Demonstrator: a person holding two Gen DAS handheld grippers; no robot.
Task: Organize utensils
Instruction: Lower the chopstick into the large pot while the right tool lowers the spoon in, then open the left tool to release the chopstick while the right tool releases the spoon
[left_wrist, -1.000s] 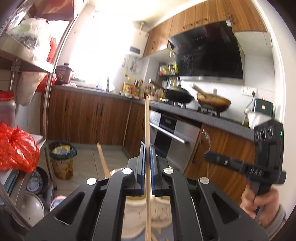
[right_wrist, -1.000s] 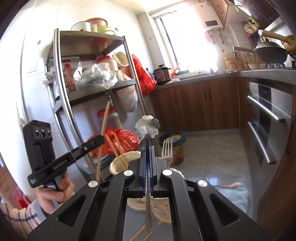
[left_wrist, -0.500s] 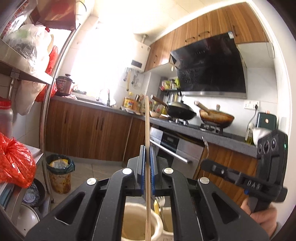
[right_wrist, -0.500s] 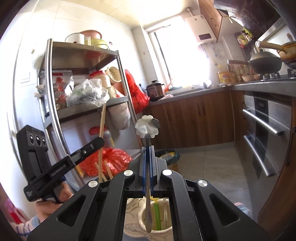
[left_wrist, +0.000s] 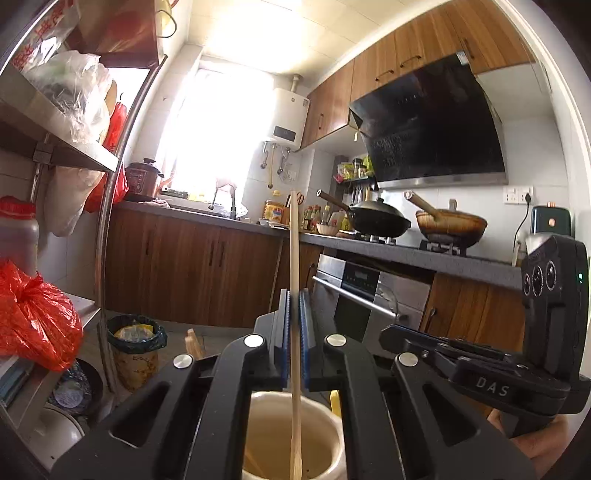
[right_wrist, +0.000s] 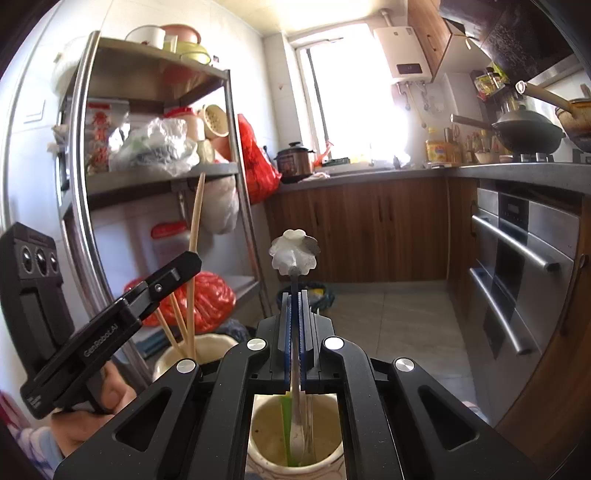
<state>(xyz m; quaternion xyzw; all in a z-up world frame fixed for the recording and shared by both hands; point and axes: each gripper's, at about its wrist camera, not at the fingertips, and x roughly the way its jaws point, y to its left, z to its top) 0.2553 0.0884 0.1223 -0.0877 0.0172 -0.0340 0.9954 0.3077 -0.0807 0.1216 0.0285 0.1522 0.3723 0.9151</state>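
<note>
Wooden chopstick (left_wrist: 293, 258) upright, clamped in left tongs (left_wrist: 294, 332), frame centre; right tongs (right_wrist: 294, 339) clamp upright spoon (right_wrist: 294, 254) above jar (right_wrist: 295, 461).

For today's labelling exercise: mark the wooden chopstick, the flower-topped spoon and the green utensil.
wooden chopstick (left_wrist: 293, 258), left wrist view, mid shaft.
flower-topped spoon (right_wrist: 294, 253), right wrist view, flower end.
green utensil (right_wrist: 286, 417), right wrist view, handle inside the holder.

Each wrist camera looks closely along its own tool over a cream ceramic jar (left_wrist: 291, 435) (right_wrist: 295, 435), both sharing the bright kitchen window (left_wrist: 210, 129) (right_wrist: 354, 96).
</note>
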